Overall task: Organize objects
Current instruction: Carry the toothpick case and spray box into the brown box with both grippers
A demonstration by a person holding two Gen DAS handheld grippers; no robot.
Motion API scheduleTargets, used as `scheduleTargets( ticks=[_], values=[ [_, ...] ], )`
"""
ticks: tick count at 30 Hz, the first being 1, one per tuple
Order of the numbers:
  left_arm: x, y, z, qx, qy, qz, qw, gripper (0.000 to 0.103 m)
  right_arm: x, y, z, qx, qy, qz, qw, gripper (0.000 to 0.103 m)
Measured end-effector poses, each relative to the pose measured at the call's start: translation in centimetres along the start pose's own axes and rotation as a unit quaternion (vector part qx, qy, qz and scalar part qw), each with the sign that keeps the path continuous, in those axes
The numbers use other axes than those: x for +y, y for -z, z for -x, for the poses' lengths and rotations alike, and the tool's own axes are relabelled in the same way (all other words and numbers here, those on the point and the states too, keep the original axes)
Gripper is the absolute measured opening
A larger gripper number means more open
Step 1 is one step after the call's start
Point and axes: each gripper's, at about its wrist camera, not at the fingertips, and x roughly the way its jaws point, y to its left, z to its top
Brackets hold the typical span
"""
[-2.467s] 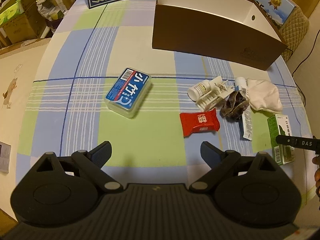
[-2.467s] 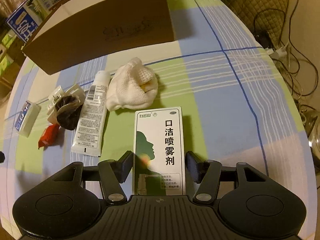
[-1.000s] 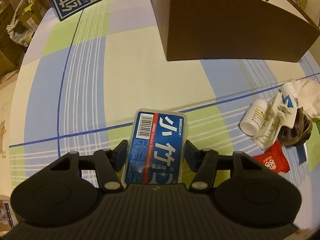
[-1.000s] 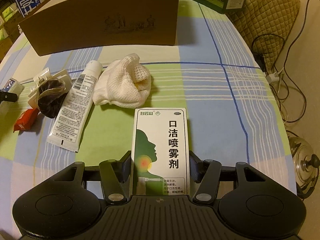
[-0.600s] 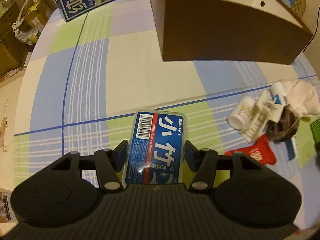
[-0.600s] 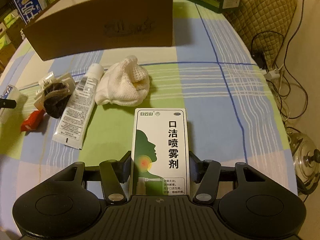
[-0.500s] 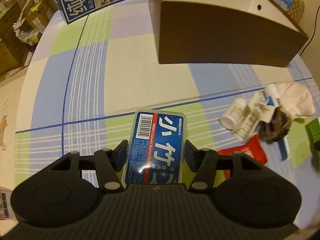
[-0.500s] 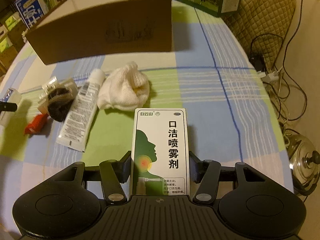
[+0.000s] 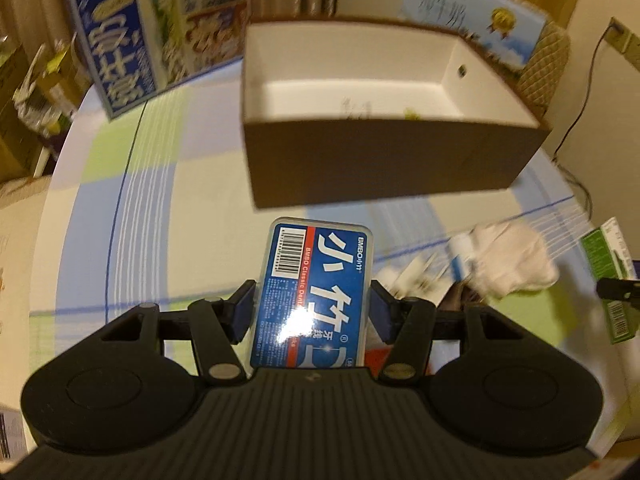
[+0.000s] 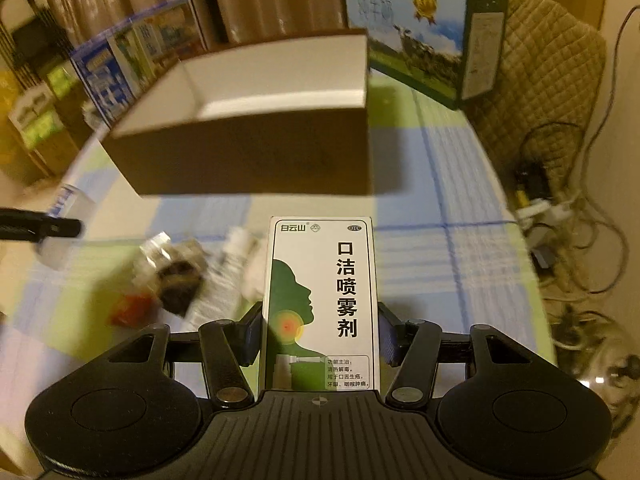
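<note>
1. We note the left gripper point(image 9: 312, 310) clamped on a clear dental floss pick case point(image 9: 314, 292), carried above the checked tablecloth point(image 9: 120, 216).
2. The right gripper point(image 10: 320, 334) is clamped on a green-and-white mouth spray box point(image 10: 320, 300), also off the table.
3. Ahead of both stands an open brown cardboard box point(image 9: 384, 164) with a white inside; nothing lies between it and the held items.
4. Left on the cloth: a white knit cloth point(image 9: 508, 260), a tube point(image 10: 236, 264), a dark bundle point(image 10: 178, 276) and a red packet point(image 10: 130, 308), close together and blurred.
5. Milk cartons point(image 10: 424, 32) stand behind the box.
6. We read "BMBO" and "Classic" on the case; "口洁喷雾剂" and "OTC" on the spray box.
</note>
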Motion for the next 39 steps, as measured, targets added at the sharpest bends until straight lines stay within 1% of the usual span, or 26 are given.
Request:
scheduleTargets(
  ticks=[2, 9, 11, 14, 16, 18, 22, 28, 36, 39],
  values=[
    [-0.6, -1.2, 0.2, -0.010, 0.003, -0.008, 0.9999, 0.054, 0.0, -1.3, 0.1, -0.007, -0.030, -0.014, 0.999, 0.053],
    [-2.4, -6.3, 0.1, -0.039, 0.001, -0.026, 0.9989, 0.054, 1.0, -6.9, -0.2, -0.040, -0.092, -0.019, 0.995, 0.053],
    [-2.7, -7.9, -0.2, -0.045, -0.001, -0.029, 0.9986, 0.054, 1.5, -8.7, -0.7, -0.050, -0.102, -0.015, 0.993, 0.053],
    [-2.9, -10.6, -1.2, -0.049, -0.003, -0.029, 0.9984, 0.054, 2.0, -11.4, -1.5, -0.065, -0.105, -0.011, 0.992, 0.053],
    [-2.9, -12.4, -2.2, -0.045, -0.003, -0.028, 0.9986, 0.054, 2.1, -13.4, -2.2, -0.074, -0.108, -0.013, 0.991, 0.053],
    [-2.9, -13.9, -3.3, -0.040, -0.004, -0.030, 0.9987, 0.054, 2.3, -15.2, -3.0, -0.080, -0.106, -0.012, 0.991, 0.053],
    [-2.8, -16.8, -6.4, -0.019, -0.018, -0.038, 0.9989, 0.054, 2.1, -18.0, -5.0, -0.081, -0.097, -0.010, 0.992, 0.053],
    [-2.3, -19.6, -10.9, 0.009, -0.034, -0.041, 0.9985, 0.054, 1.4, -20.8, -9.2, -0.062, -0.075, -0.013, 0.995, 0.053],
    [-1.8, -21.9, -15.7, 0.035, -0.043, -0.037, 0.9978, 0.054, 1.0, -22.4, -15.4, -0.022, -0.038, -0.008, 0.999, 0.053],
    [-1.8, -22.5, -17.2, 0.043, -0.049, -0.042, 0.9970, 0.054, 0.8, -22.8, -16.7, -0.013, -0.030, -0.006, 0.999, 0.053]
  ],
)
